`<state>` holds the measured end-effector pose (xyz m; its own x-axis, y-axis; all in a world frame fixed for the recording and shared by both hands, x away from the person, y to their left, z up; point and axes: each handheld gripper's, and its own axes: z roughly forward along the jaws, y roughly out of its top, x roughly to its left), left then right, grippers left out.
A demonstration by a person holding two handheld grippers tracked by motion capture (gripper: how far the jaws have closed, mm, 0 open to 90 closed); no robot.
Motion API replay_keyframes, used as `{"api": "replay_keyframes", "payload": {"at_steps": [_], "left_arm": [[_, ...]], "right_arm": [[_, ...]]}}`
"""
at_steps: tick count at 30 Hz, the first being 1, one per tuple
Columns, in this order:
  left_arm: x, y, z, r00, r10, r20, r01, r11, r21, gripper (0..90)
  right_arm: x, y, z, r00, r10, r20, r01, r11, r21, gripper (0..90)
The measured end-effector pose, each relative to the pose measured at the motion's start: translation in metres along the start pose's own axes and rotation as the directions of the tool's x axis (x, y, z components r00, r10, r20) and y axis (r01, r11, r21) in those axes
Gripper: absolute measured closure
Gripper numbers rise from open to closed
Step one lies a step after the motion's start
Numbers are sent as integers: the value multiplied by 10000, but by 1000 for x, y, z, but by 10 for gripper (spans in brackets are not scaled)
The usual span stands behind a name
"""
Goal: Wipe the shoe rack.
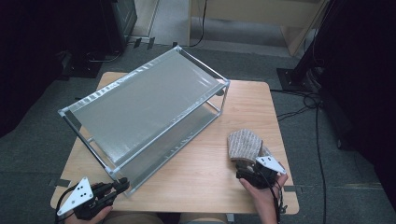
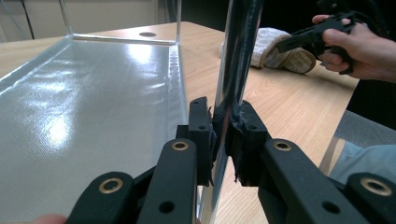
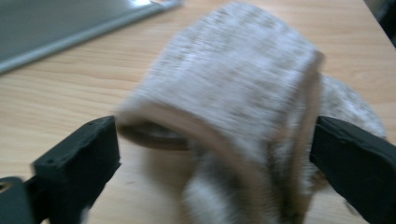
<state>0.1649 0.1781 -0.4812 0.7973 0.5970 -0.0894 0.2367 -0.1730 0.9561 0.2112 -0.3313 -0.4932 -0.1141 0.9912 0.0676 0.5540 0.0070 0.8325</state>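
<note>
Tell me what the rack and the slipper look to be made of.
Rack: probably metal posts, glossy and mirror-like, with grey woven-look shelves showing a soft sheen. Slipper: seemingly knitted or fleecy beige fabric, matte and fuzzy, with a tan edging.

The bench [image 1: 205,172] is pale wood with a fine grain and a smooth, low-sheen finish. The rack [image 1: 144,109] has polished metal posts, mirror-bright in the left gripper view, and its shelves [image 2: 93,98] look like grey woven sheet with a glossy coat (the weave shows as a fine grid under the glare). The sock [image 1: 245,145] is soft knitted cloth, speckled beige and matt, with a fuzzy surface. The fingers [image 2: 201,135] are matt black plastic, slightly rough at the pads
</note>
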Motion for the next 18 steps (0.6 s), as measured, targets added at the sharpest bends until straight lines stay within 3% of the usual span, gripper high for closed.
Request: {"api": "replay_keyframes", "payload": {"at_steps": [4,8,13,18], "left_arm": [[-3,1,3,9998,139,143,-139,9999,43,805],[-4,1,5,9979,284,579,-280,9996,-67,787],[0,1,-9,9959,275,860,-240,9988,-415,567],[13,-1,-31,9965,185,814,-113,9960,-890,472]], "right_arm": [[13,6,-20,9980,-347,-528,310,9971,-697,0],[27,14,-34,9960,-499,-741,395,9900,-1357,0],[42,16,-34,9932,-509,-1049,353,9887,-1454,0],[64,14,-28,9860,-812,-1456,620,9893,-1318,0]]}}
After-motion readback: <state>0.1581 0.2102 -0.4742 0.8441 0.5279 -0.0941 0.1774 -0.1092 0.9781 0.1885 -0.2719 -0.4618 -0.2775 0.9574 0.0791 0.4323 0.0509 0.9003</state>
